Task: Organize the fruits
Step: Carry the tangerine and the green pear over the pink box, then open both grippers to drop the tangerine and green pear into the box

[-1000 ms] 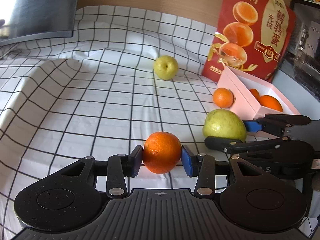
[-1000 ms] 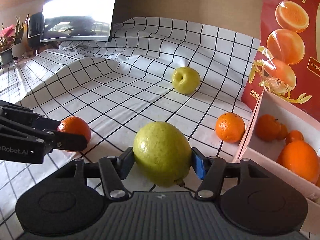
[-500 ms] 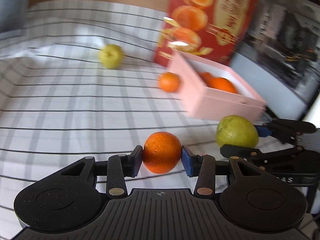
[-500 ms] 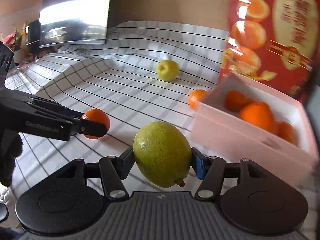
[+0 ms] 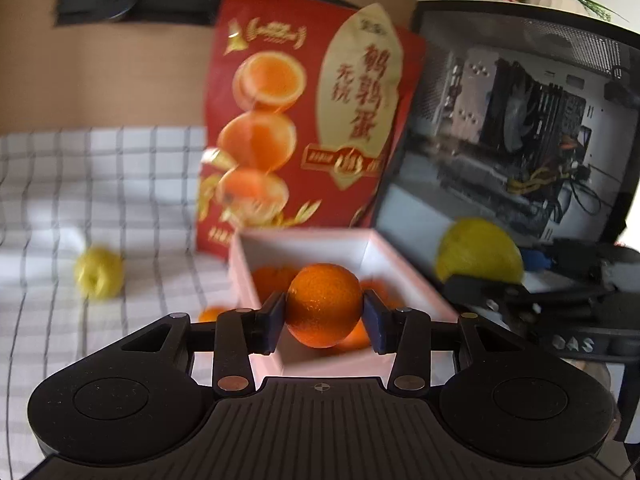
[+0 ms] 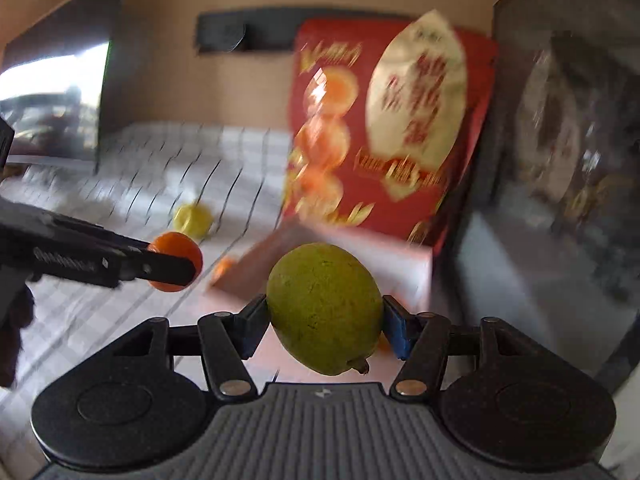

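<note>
The left hand-held gripper (image 5: 324, 322) clamps an orange (image 5: 323, 305) over the pink box (image 5: 404, 276). At three o'clock, the right hand-held gripper (image 6: 324, 322), its side reading "DAS", grips a green pear (image 6: 324, 306). At twelve, the red bag (image 5: 312, 120) carries Chinese characters.

Left claw (image 5: 324, 318) and right claw (image 6: 324, 322), each clamped around fruit

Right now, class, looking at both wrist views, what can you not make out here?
- Left wrist view: how many oranges lie in the pink box; the held orange covers them.
- Left wrist view: the loose orange on the cloth, half hidden behind the left gripper.
- Right wrist view: the box interior, blurred and blocked by the green fruit.
</note>
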`<state>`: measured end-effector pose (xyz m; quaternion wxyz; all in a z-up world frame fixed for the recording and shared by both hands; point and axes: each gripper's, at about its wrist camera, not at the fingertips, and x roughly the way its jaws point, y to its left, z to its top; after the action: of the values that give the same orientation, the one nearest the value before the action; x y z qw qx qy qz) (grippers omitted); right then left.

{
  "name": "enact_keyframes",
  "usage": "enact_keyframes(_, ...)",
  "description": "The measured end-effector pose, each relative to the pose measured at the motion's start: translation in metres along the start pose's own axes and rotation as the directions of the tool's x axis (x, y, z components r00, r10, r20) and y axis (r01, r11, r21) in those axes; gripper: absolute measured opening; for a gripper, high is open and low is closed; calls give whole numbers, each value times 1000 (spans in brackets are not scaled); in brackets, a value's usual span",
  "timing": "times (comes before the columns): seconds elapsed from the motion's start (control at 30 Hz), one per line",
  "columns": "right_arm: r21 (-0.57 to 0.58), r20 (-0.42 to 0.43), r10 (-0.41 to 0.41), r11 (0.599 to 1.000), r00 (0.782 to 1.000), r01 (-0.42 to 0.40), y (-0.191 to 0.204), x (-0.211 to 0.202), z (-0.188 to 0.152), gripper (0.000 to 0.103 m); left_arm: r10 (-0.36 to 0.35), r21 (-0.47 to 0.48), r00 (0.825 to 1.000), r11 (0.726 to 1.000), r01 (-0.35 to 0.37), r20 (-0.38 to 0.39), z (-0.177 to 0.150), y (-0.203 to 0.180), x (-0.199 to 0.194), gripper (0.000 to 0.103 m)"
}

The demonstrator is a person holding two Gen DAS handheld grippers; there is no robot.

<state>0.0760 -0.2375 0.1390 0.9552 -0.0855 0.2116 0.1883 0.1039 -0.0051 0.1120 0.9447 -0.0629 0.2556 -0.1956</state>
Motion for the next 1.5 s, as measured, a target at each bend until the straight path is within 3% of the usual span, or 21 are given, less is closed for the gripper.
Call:
enact_keyframes(0.2,44,-63,-94,994,994,97,-12,57,43,60,-21,-86,993,996,11,-114,14,5,56,47)
enact_keyframes(0.33,97,-136,-91,990,987,104,-21,97,48,60,16,-92,978,995,-36,-209,6,12,83,46)
enact_keyframes(0.5,129,-223,-62,987,973,93,-28,129,43,60,13,-91,974,995,-35,-228,2,17,93,47)
enact_keyframes(0.8,134,-300,-60,985,952,105,-30,160,34,60,56,35,982,998,-51,-180,3,5,91,47)
enact_keyframes(0.97,172,-358,-56,977,932,125,-38,177,24,60,95,168,982,984,-68,-161,-3,-12,88,47)
enact_keyframes(1.1,201,-395,-26,973,918,114,-42,187,16,60,108,209,982,975,-73,-157,-6,-17,87,47)
enact_keyframes(1.23,223,-412,-4,969,911,106,-38,188,17,61,78,177,984,983,-49,-161,-5,-13,85,47)
enact_keyframes(1.33,203,-400,-24,972,916,114,-32,185,21,61,21,93,990,996,-8,-139,0,-3,79,47)
enact_keyframes(1.5,82,-277,-109,987,955,137,-12,166,40,61,-28,-13,996,1000,27,-79,10,13,71,46)
